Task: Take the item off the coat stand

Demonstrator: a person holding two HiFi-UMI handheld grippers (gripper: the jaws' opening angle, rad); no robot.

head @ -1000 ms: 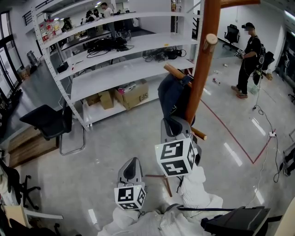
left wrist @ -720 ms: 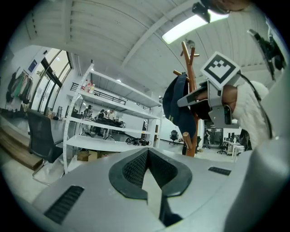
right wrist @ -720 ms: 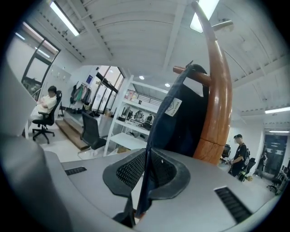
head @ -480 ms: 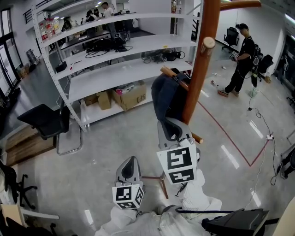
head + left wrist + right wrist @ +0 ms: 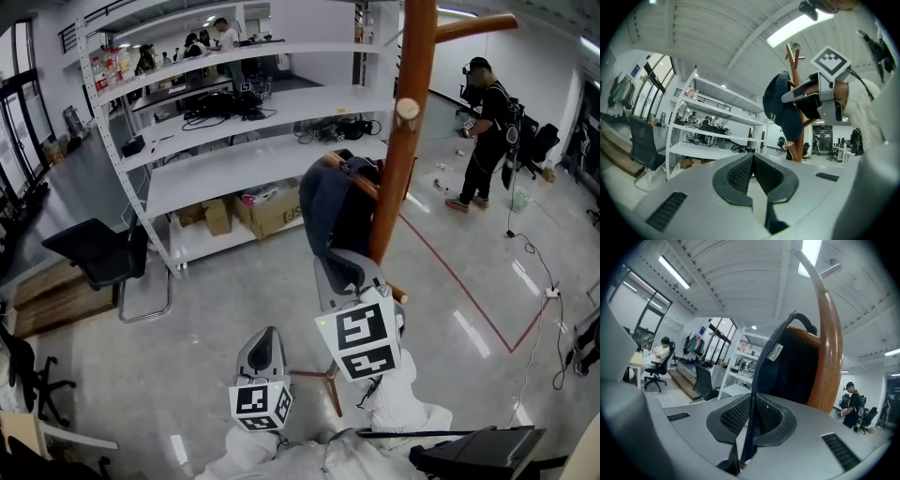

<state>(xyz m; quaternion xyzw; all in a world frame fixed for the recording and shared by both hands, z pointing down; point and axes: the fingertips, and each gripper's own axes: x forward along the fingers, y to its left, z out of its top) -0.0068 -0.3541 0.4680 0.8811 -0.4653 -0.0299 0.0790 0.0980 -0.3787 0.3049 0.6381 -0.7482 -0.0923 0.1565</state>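
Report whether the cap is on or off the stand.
On: the cap hangs from the stand's peg, right gripper clamped on its edge.

The head camera looks steeply down from above and behind the left gripper (image 5: pixel 270 332) and right gripper (image 5: pixel 342 267). Each gripper camera sits just behind its own jaws and looks along them. The right gripper view is tight against the dark blue fabric item (image 5: pixel 787 366) on the orange-brown wooden coat stand (image 5: pixel 830 362). The left gripper view sees both from farther back. All three views share the white metal shelving (image 5: pixel 244 161).

There are two grippers, the left gripper (image 5: pixel 753 159) and the right gripper (image 5: pixel 752 399), one wooden coat stand (image 5: pixel 398 159), one dark blue fabric item (image 5: pixel 323 202) and one white shelf rack (image 5: pixel 234 164).
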